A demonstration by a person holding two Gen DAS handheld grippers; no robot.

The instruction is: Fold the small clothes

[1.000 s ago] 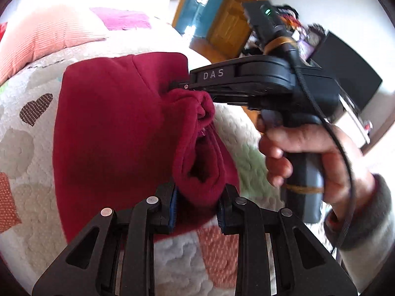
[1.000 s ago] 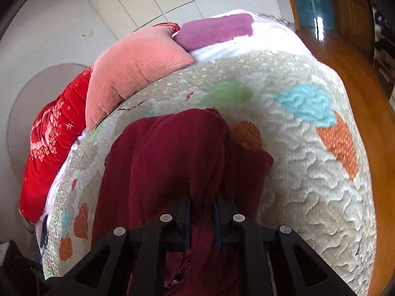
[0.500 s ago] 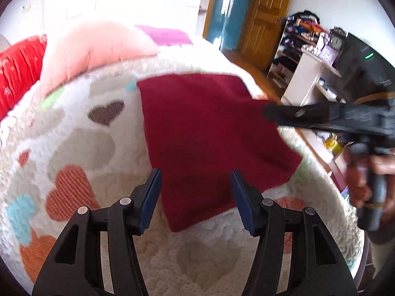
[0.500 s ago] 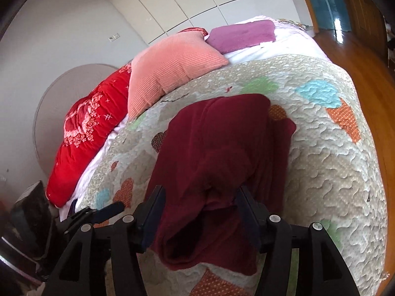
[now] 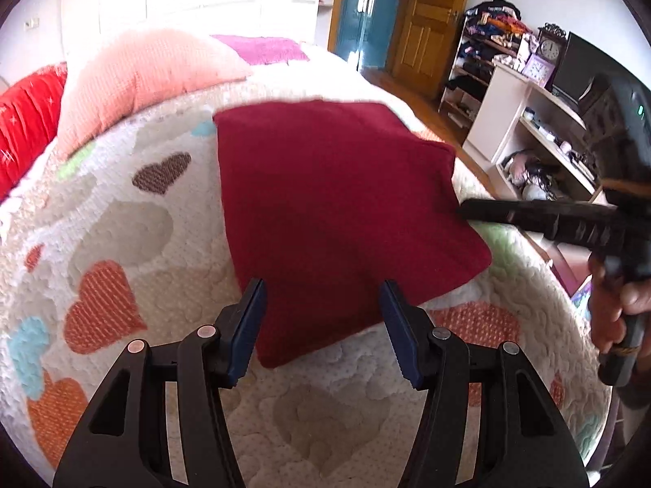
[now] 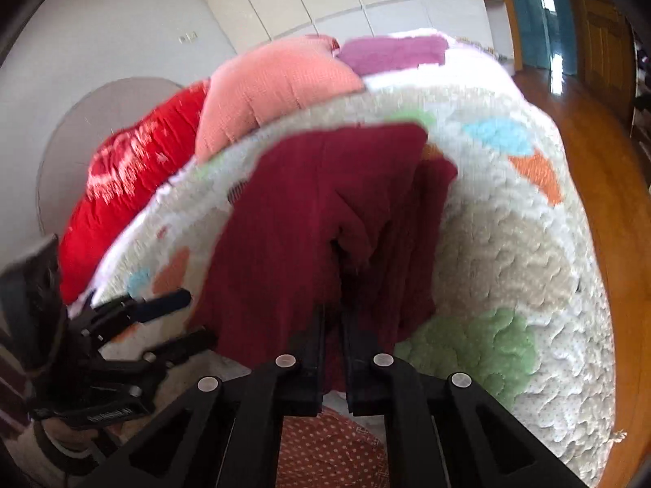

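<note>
A dark red garment [image 5: 333, 203] lies folded flat on the heart-patterned quilt [image 5: 122, 236]. My left gripper [image 5: 321, 309] is open and empty, hovering just above the garment's near edge. My right gripper [image 6: 333, 325] is shut on the garment's [image 6: 309, 219] right edge, where the cloth bunches into a fold. In the left wrist view the right gripper [image 5: 468, 207] shows side-on, its tip at the garment's right edge. In the right wrist view the left gripper [image 6: 171, 317] shows open at the lower left.
A pink pillow [image 5: 138, 77], a red pillow [image 5: 24, 122] and a purple cloth [image 5: 264, 46] lie at the head of the bed. White shelves [image 5: 529, 138] with clutter and a wooden door [image 5: 427, 20] stand to the right, across a wooden floor [image 6: 610, 203].
My left gripper let go of the bunched garment, opened and drew back. The garment now lies flat. My right gripper opened half a second ago and has since shut on the garment's edge.
</note>
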